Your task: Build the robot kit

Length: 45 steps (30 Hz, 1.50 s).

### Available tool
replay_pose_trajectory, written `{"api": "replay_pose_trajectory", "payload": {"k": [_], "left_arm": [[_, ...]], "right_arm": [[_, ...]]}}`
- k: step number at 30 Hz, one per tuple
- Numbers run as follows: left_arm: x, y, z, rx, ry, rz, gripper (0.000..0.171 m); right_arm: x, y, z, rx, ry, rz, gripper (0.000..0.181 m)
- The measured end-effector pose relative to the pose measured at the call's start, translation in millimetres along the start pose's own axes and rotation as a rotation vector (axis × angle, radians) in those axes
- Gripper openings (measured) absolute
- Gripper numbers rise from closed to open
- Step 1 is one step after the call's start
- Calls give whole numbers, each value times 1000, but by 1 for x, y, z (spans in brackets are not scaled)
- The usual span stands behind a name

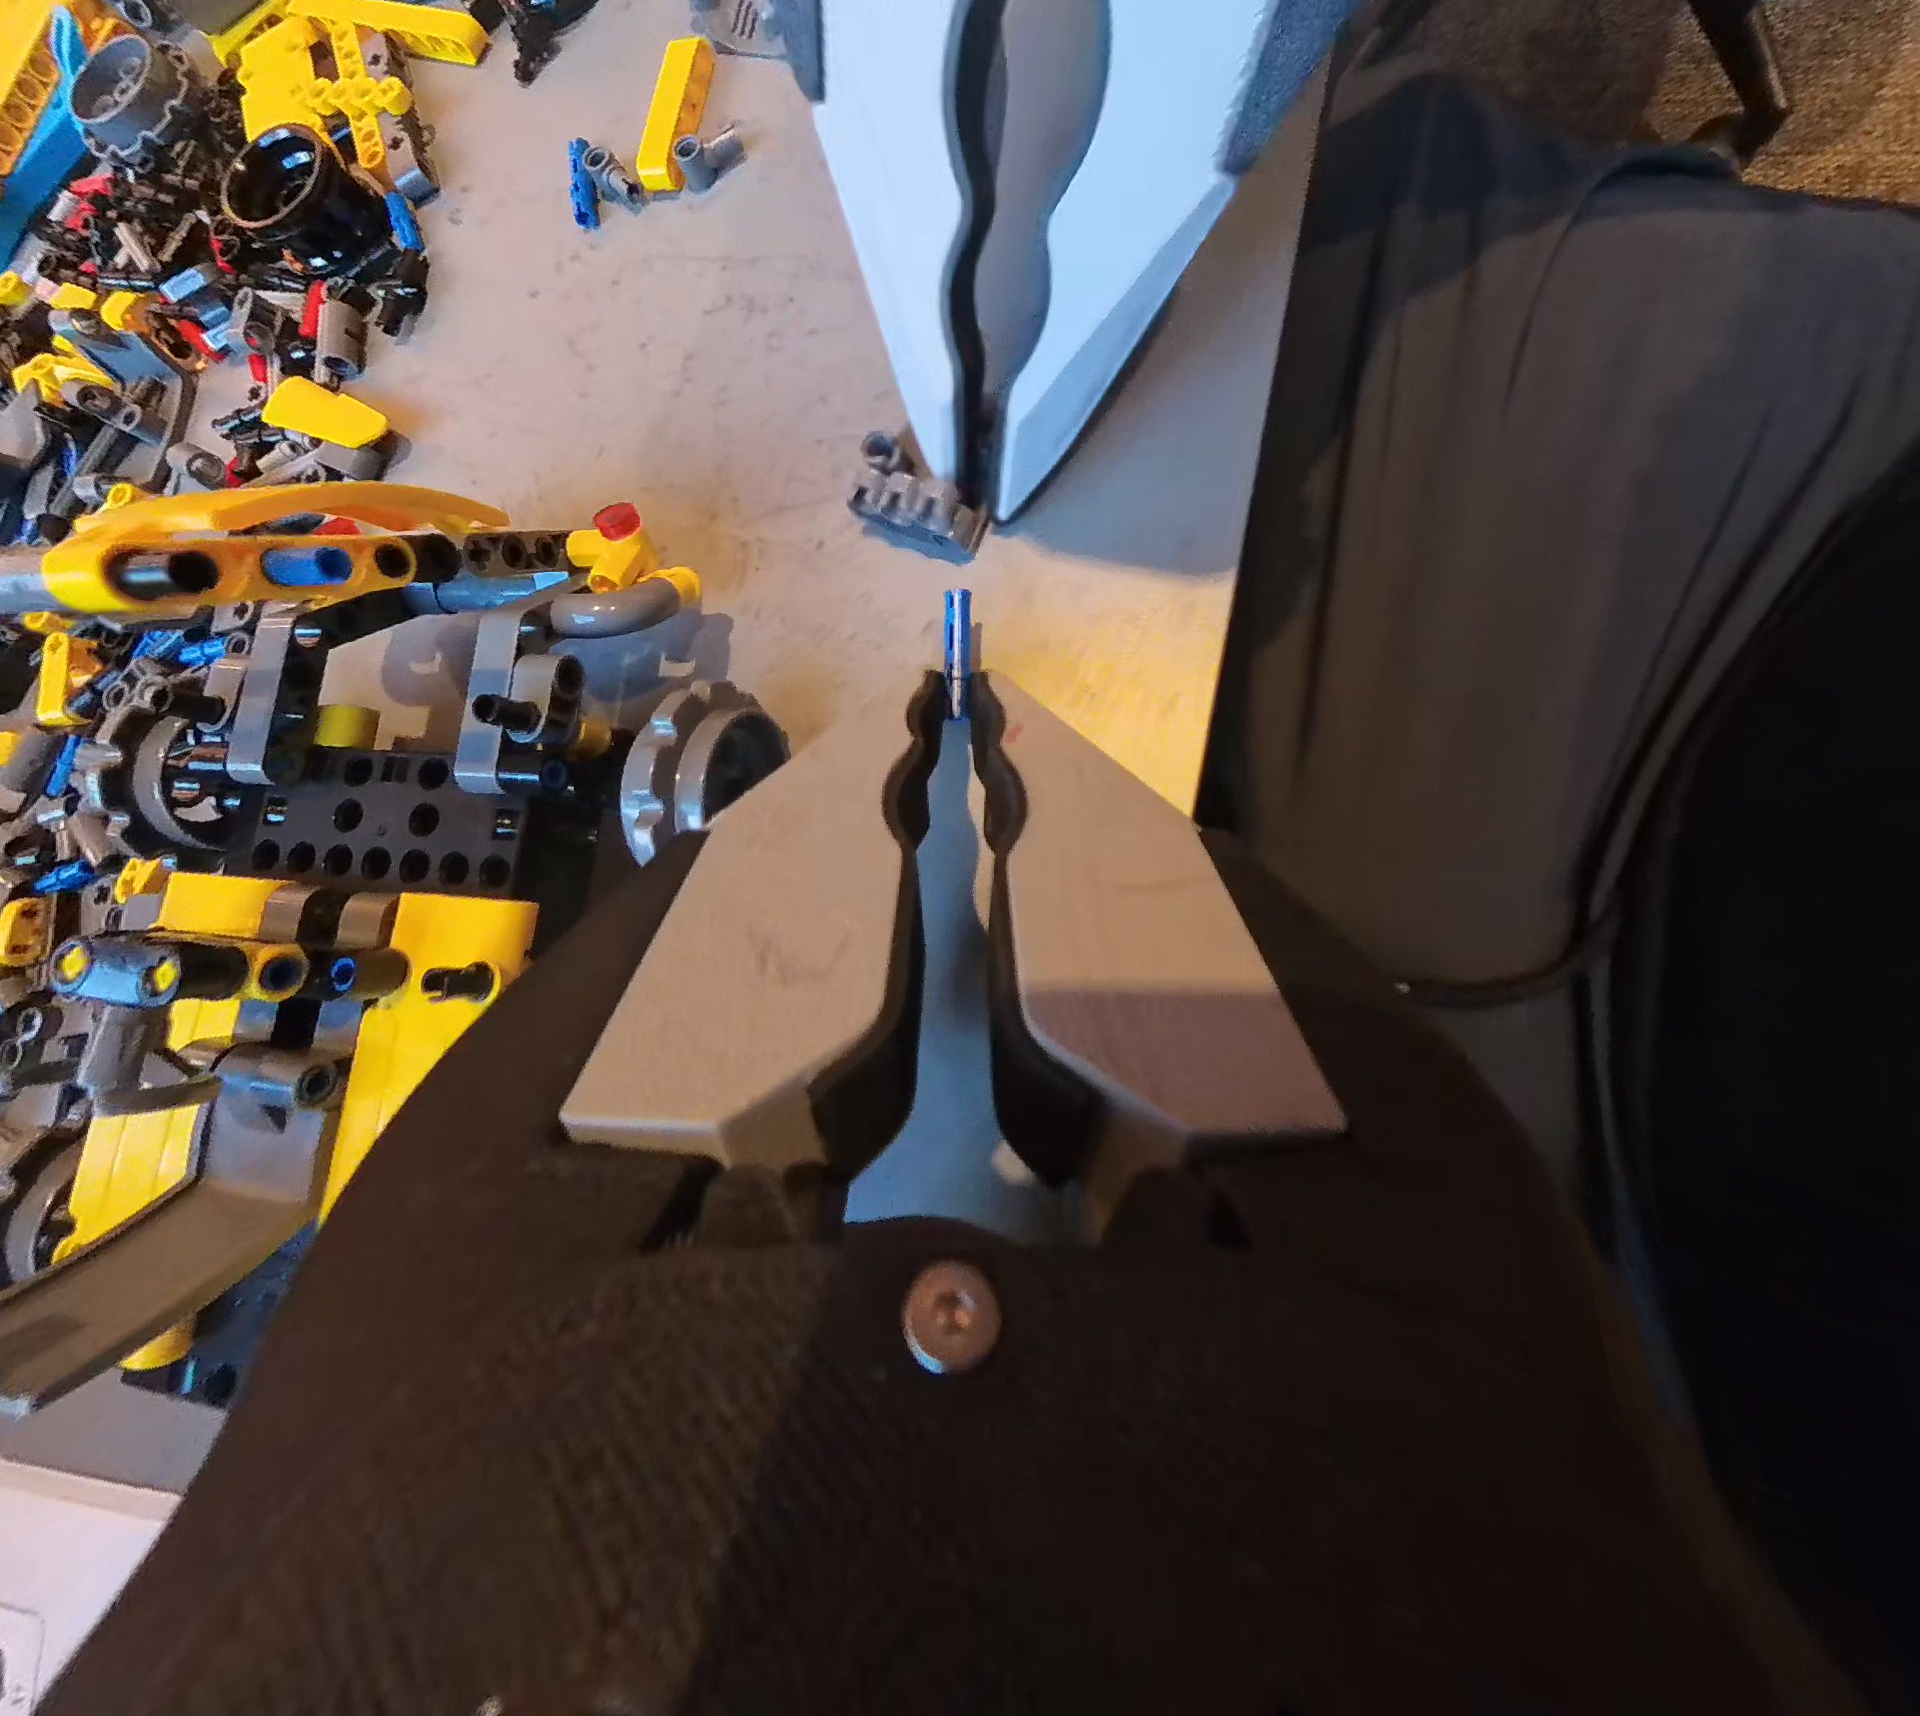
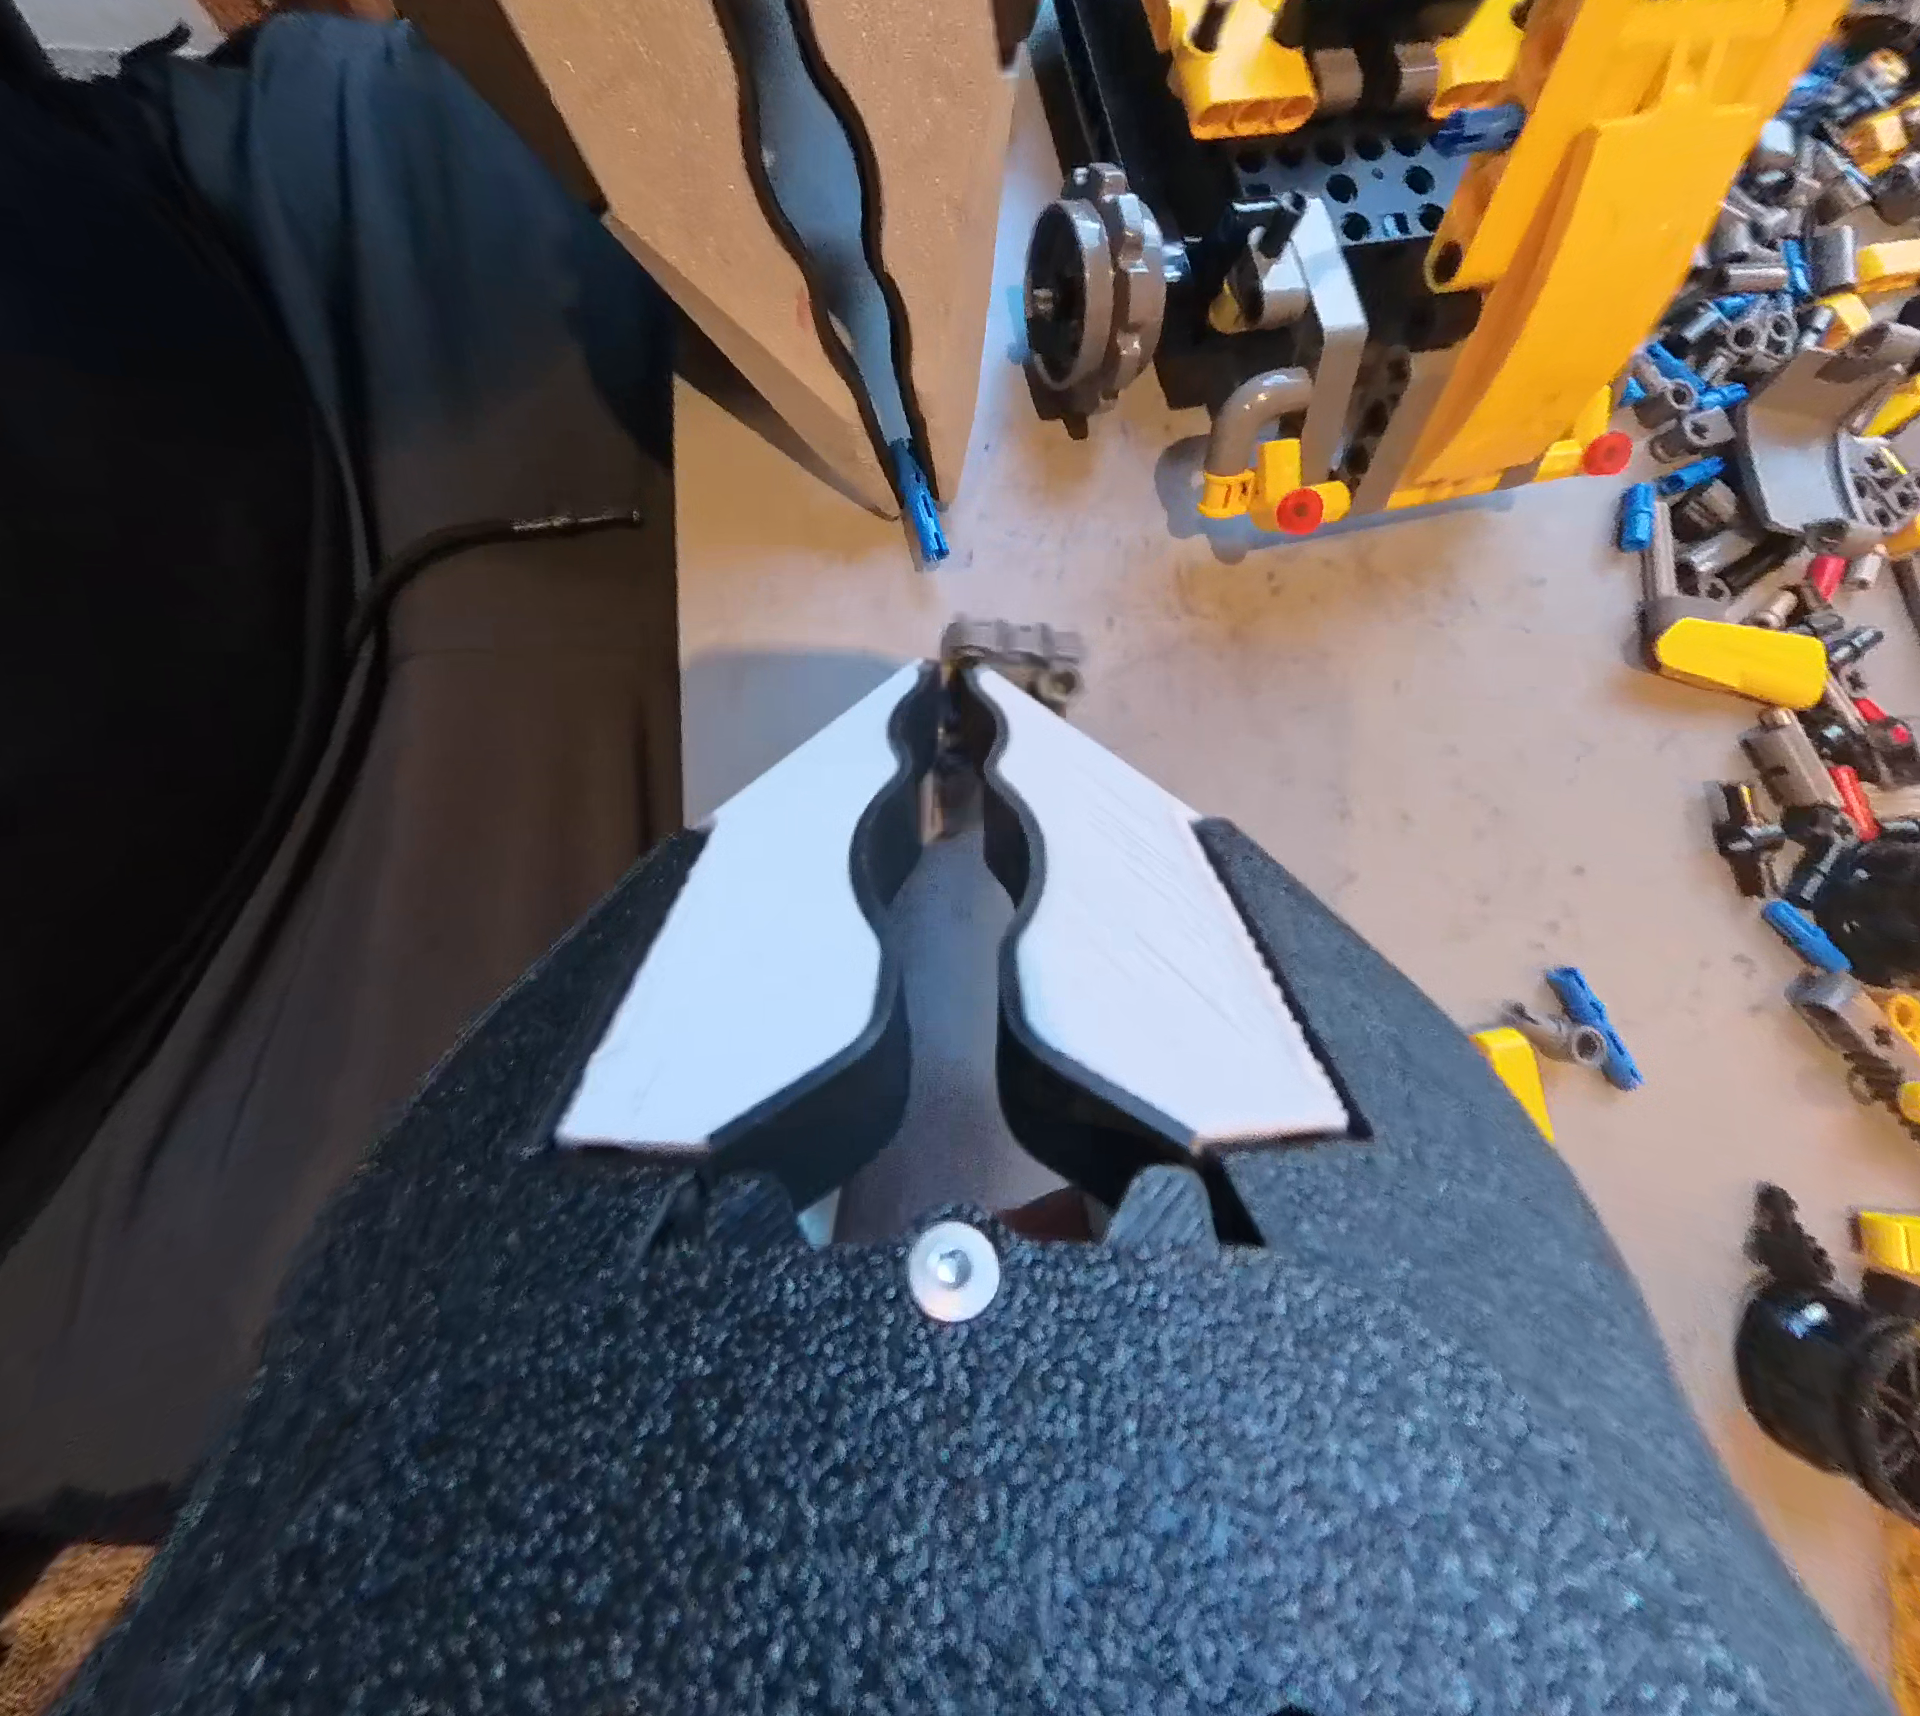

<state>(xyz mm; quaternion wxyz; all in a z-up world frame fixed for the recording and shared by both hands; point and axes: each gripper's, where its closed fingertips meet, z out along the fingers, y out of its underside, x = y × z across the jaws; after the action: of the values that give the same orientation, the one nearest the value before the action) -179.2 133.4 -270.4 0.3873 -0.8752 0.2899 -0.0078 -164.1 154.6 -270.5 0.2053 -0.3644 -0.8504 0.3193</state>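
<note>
Blue pin (image 1: 957,650), pinched in the left hand-held gripper (image 1: 958,692), points its long axis straight toward the grey connector (image 1: 920,505) clamped by the right hand-held gripper (image 2: 948,677), just apart above the tabletop (image 1: 727,336).

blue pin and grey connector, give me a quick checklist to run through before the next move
1. Left gripper hold on the blue pin: ok, jaws shut on its lower end, most of the pin sticking out.
2. Right gripper hold on the grey connector: ok, pinched at one end.
3. Gap between pin and connector: ok, apart, tips facing each other over the table.
4. Pin lined up with a connector hole: cannot tell, the connector is blurred.
5. Room around the tips: ok, the yellow and black model and the loose parts pile lie off to the side.
</note>
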Motion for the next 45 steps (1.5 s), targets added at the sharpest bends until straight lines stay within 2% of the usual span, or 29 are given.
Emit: {"api": "replay_pose_trajectory", "payload": {"k": [5, 8, 12, 14, 17, 23, 26, 35, 45], "left_arm": [[3, 2, -2, -17, 36, -13, 4], [4, 3, -3, -36, 42, 5, 4], [5, 2, -3, -51, 57, 22, 3], [5, 2, -3, -47, 64, 10, 3], [4, 1, -2, -33, 59, -6, 3], [3, 1, -1, -32, 57, 5, 4], [3, 1, -1, -45, 59, 21, 4], [3, 1, 0, -50, 82, 13, 3], [4, 0, 0, -74, 105, 14, 3]], "right_arm": [[-3, -3, 2, 10, -21, -90, 0], [-15, -8, -2, 50, -97, -156, 0], [-10, -10, -8, 58, -102, -133, 2], [0, -11, -11, 52, -49, -85, 6], [17, -13, -16, 52, 67, 39, 36], [12, 0, 0, 11, 26, 121, 31], [12, -4, 4, 38, -35, 160, 28], [1, -6, 5, 54, -117, 29, 25], [5, -9, 7, 61, -116, 22, 25]]}}
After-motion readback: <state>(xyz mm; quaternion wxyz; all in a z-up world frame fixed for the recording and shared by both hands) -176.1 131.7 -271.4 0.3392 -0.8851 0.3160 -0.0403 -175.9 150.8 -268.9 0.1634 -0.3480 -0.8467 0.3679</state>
